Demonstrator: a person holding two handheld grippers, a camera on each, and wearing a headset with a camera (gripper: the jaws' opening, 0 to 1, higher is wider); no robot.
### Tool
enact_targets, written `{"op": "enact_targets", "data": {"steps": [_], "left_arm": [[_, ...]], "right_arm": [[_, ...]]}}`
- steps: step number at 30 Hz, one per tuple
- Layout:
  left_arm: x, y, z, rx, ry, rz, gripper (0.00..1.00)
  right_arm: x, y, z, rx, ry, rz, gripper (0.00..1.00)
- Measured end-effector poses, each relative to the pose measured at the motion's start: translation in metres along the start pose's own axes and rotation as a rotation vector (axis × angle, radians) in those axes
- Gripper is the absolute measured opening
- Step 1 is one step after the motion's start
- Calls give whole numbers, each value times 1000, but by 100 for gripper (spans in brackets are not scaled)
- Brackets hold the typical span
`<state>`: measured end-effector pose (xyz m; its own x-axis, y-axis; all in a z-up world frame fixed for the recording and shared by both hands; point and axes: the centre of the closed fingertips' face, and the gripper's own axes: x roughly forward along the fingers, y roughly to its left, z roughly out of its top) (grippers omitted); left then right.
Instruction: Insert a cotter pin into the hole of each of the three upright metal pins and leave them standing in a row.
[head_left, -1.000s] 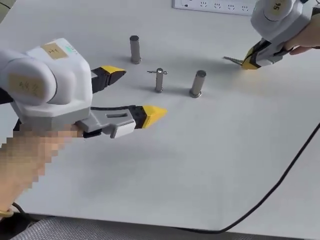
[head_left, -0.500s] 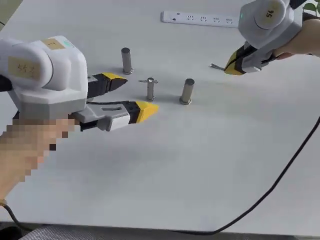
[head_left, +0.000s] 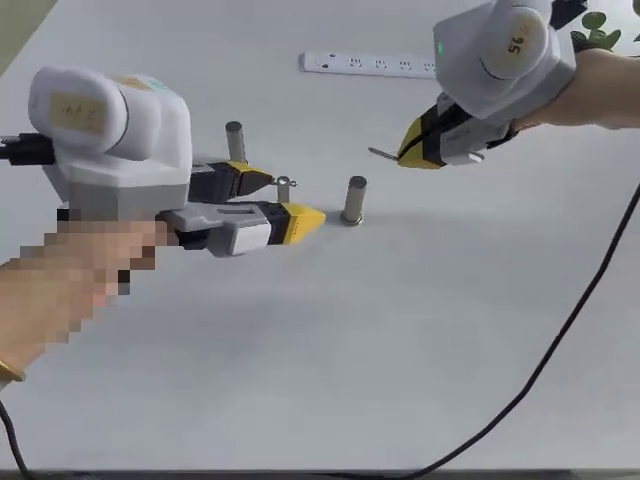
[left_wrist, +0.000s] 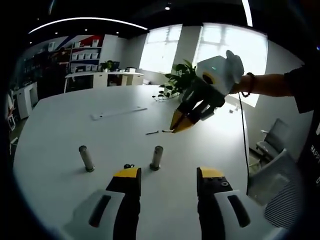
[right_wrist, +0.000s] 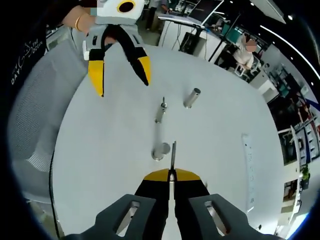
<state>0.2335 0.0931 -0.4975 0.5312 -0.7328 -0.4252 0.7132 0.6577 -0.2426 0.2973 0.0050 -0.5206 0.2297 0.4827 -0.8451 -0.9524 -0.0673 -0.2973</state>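
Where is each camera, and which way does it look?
Head view: on the person's head, looking down at the table; both arms show, holding the left gripper and right gripper.
Left gripper view: rides the left gripper, looking along its open jaws toward the right gripper; the right forearm shows.
Right gripper view: rides the right gripper, looking along jaws shut on a cotter pin toward the left gripper; the left wrist shows.
Shared: both gripper views show the metal pins.
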Motion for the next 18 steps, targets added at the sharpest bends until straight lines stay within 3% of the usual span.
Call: {"op": "enact_targets", "data": {"steps": [5,10,12,18], "left_arm": [[2,-4,3,-79,-10,-29,36],[4,-9,6,-194,-25,-67,29],[5,-9,5,-215,-13,-65,23],[8,-14,4,-299,-2,-85,18]], "right_arm": [[-2,11,20,-47,-34,4,0],[-3,28,41,-111,-64,16,0],[-2,33,46,-131,-73,22,0],[-1,47,60,-156,-98,46,0]]}}
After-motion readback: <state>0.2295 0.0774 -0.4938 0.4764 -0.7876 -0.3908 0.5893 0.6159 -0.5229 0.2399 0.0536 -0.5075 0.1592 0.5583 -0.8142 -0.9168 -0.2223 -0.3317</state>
